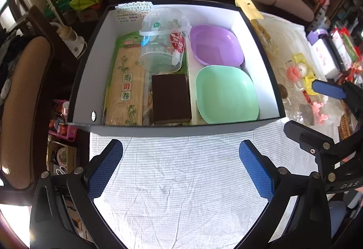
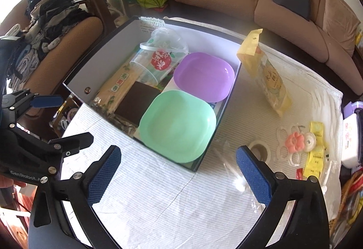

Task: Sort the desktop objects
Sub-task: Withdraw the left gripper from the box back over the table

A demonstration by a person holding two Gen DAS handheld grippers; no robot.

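Blue pads line both grippers. The left gripper [image 1: 181, 167] is wide open and holds nothing. It hangs over the white striped cloth [image 1: 181, 181] on the worktop, just in front of the box [image 1: 172, 129]. The right gripper [image 2: 178, 175] is wide open too, with nothing in it. It is over the same cloth, near the box's front corner.

Inside the box, the green plate [image 1: 225, 94] sits at the front right and the purple plate [image 1: 215, 44] sits behind it. A brown block [image 1: 170, 99] lies to the left of the green plate. A bamboo sushi mat [image 1: 126, 90] lies along the left side. A clear plastic cup [image 1: 162, 40] lies tipped over on the mat.

Outside the box, a yellow snack bag [image 2: 265, 72] lies on the cloth just beside the box's right wall. Farther right are a roll of tape [image 2: 259, 150], a pink flower piece [image 2: 295, 140] and yellow packets [image 2: 316, 146].
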